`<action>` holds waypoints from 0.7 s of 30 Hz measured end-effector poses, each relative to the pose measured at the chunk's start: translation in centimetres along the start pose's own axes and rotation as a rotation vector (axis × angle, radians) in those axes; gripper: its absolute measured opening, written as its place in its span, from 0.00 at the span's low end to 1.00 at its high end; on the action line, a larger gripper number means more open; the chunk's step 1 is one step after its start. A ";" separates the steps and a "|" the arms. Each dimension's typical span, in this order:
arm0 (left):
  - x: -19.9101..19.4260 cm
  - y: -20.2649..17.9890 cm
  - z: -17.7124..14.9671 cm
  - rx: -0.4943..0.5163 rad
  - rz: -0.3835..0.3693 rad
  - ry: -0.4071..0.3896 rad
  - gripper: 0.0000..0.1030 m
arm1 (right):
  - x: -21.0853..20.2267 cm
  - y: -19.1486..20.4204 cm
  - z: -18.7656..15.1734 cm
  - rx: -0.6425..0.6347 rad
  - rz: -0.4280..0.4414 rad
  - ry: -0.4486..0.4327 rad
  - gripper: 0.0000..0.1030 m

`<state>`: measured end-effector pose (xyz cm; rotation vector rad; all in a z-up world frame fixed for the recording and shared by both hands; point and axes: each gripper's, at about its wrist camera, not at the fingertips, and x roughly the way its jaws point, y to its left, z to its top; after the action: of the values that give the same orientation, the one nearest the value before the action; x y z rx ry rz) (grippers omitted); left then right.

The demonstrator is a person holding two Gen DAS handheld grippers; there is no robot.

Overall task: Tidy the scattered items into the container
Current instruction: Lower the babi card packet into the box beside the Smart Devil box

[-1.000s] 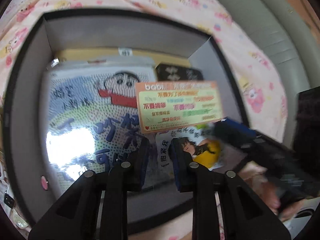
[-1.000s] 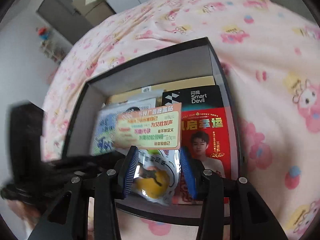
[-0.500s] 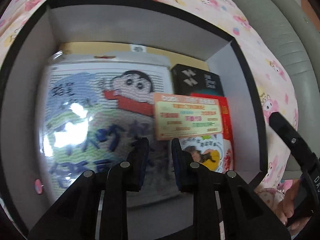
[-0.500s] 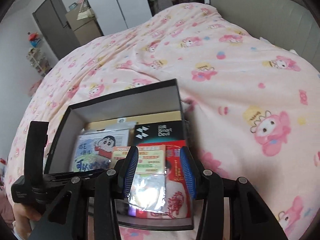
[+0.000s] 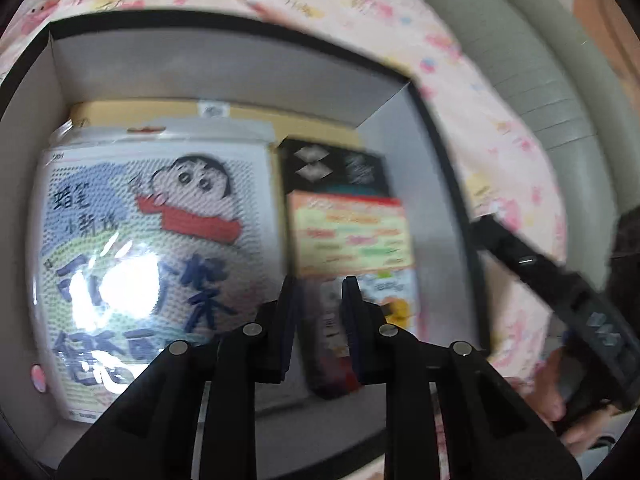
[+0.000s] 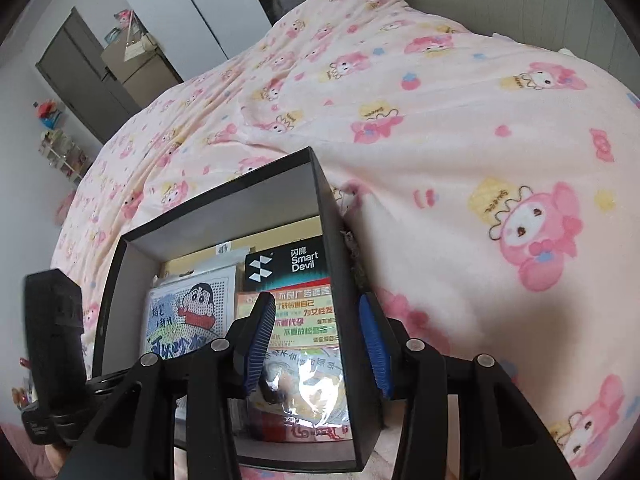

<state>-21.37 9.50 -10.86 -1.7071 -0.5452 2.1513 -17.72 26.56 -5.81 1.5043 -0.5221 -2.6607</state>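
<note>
A black container with grey inner walls [image 5: 200, 68] [image 6: 240, 208] sits on the pink blanket. Inside lie a cartoon-print package [image 5: 160, 240] [image 6: 188, 316], a black Smart Devil box [image 5: 332, 168] [image 6: 296, 264] and an orange-topped sticker packet [image 5: 352, 236] [image 6: 304, 320], which rests over a red card. My left gripper [image 5: 320, 312] hovers over the container's near side, its jaws a narrow gap apart with nothing between them. My right gripper [image 6: 320, 332] hangs above the near right corner, open and empty; the packet shows through its gap, lying below.
The pink cartoon blanket [image 6: 440, 120] spreads around the container. A grey padded headboard [image 5: 520, 60] is to the right in the left wrist view. A hand [image 5: 560, 408] holds the right gripper's body [image 5: 560, 292]. Cabinets [image 6: 132, 60] stand beyond the bed.
The right gripper has drawn back and up from the container, and its view now takes in the bed. The sticker packet has settled flat inside the container. The left gripper barely moved.
</note>
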 end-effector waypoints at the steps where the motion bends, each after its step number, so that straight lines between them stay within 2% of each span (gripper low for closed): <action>1: 0.4 -0.4 0.0 0.005 0.000 0.016 0.20 | 0.1 0.0 0.0 -0.001 0.004 0.008 0.39; 3: 1.1 -0.7 -0.4 0.009 -0.012 0.044 0.20 | 0.4 0.2 -0.1 -0.007 0.011 0.021 0.39; 5: 1.1 -1.1 -0.6 0.015 -0.037 0.030 0.21 | 0.6 0.4 -0.2 -0.016 0.006 0.028 0.39; 9: -0.2 -0.4 -0.9 -0.017 -0.082 -0.014 0.22 | 0.3 1.1 -0.3 -0.076 -0.132 -0.010 0.40; 10: -0.7 -0.2 -0.9 -0.025 -0.081 -0.030 0.22 | 0.3 1.1 -0.3 -0.077 -0.142 -0.014 0.42; 14: -2.2 0.1 -1.0 -0.006 -0.004 -0.091 0.22 | -0.1 0.8 -0.2 -0.053 -0.095 -0.019 0.43; 16: -1.9 0.1 -0.8 0.005 0.011 -0.095 0.22 | -0.3 1.4 -0.2 -0.075 -0.097 -0.026 0.43; 19: -0.8 0.1 0.3 0.017 0.060 -0.048 0.22 | -0.4 2.2 -0.4 -0.116 -0.128 -0.033 0.44; 21: 0.7 -0.4 0.3 0.020 0.101 0.017 0.22 | 0.0 2.2 -0.4 -0.124 -0.146 -0.023 0.44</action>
<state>-21.83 10.17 -11.23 -1.7756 -0.4400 2.2013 -17.66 24.37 -5.30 1.5344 -0.2511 -2.7624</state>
